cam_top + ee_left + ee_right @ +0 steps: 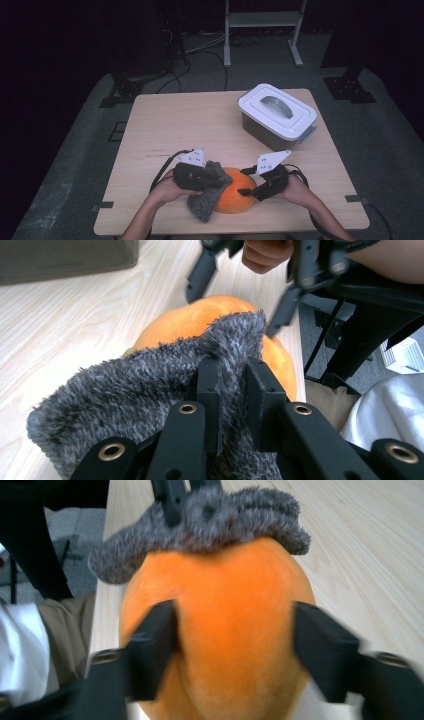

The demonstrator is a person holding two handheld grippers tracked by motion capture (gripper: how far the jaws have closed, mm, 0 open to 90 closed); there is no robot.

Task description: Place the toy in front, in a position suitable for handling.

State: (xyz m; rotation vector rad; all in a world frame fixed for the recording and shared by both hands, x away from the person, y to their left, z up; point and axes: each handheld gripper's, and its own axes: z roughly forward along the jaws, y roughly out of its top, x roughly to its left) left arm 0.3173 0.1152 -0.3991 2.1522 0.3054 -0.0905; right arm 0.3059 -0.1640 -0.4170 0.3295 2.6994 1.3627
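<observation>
A round orange fruit-like ball lies near the table's front edge. A grey fuzzy cloth drapes over its left side. My left gripper is shut on a fold of that cloth, the jaws pinching it just above the ball. From the right, my right gripper reaches the ball; its jaws stand apart, one on each side of it, blurred and very close to its skin. The cloth caps the ball's far end there. The right gripper also faces me in the left gripper view.
A grey box with a white handled lid stands at the back right of the wooden table. The person's legs sit just below the front edge. Dark floor, cables and a shelf frame lie beyond the table.
</observation>
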